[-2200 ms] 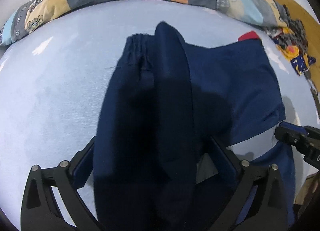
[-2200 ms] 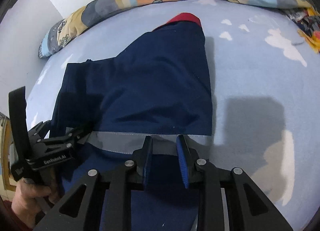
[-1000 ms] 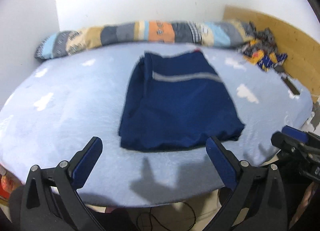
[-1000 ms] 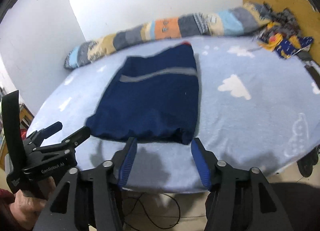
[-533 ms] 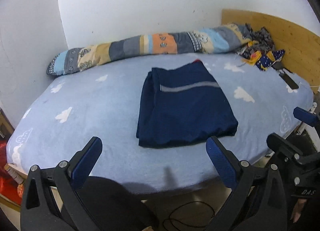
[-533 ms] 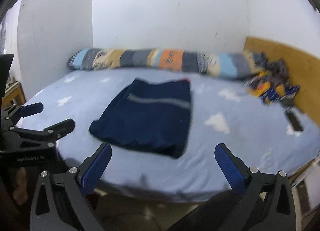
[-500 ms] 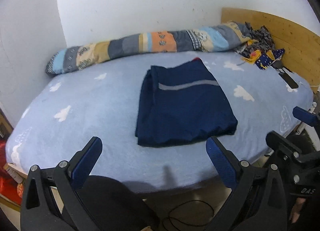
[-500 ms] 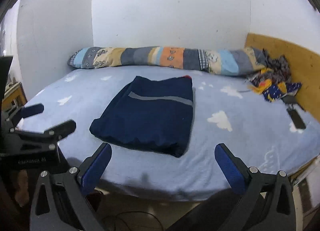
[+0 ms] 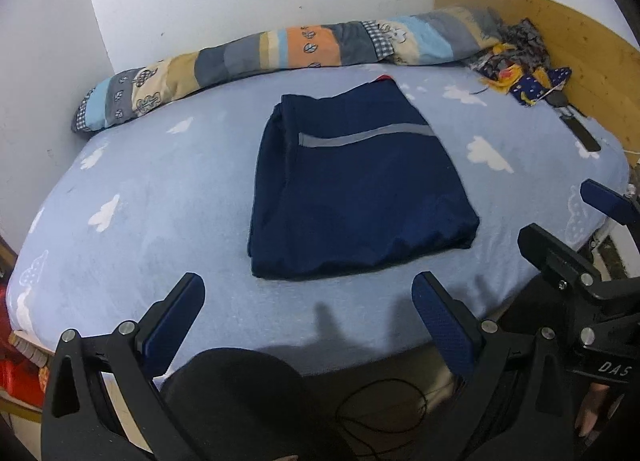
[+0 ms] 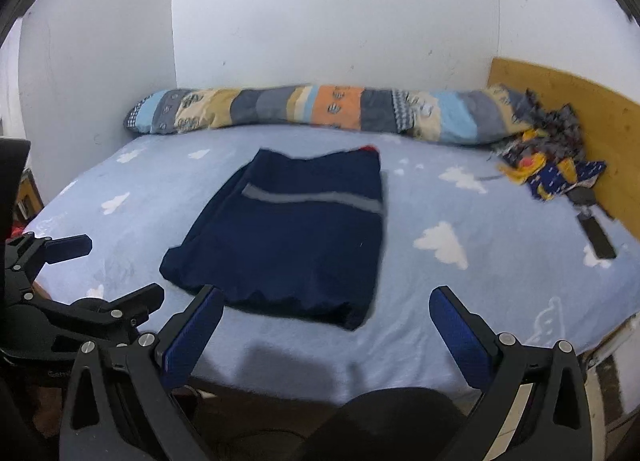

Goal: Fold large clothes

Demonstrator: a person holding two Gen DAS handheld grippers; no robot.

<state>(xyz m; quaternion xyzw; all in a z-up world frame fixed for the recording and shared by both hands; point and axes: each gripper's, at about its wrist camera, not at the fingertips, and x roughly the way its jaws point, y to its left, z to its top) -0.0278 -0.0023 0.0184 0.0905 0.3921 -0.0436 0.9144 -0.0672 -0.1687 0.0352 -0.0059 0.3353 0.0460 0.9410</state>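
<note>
— Where do we have the navy garment?

— Folded into a flat rectangle in the middle of the bed, grey stripe up, well apart from both grippers.

— And our grippers?

— Our left gripper stands wide open at the near edge of the bed, holding nothing. Our right gripper has just been opening and stands spread wide, with nothing between its jaws.

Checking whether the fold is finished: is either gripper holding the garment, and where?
Nothing is held. The left gripper and right gripper are both open, clear of the folded garment lying on the bed.
</note>
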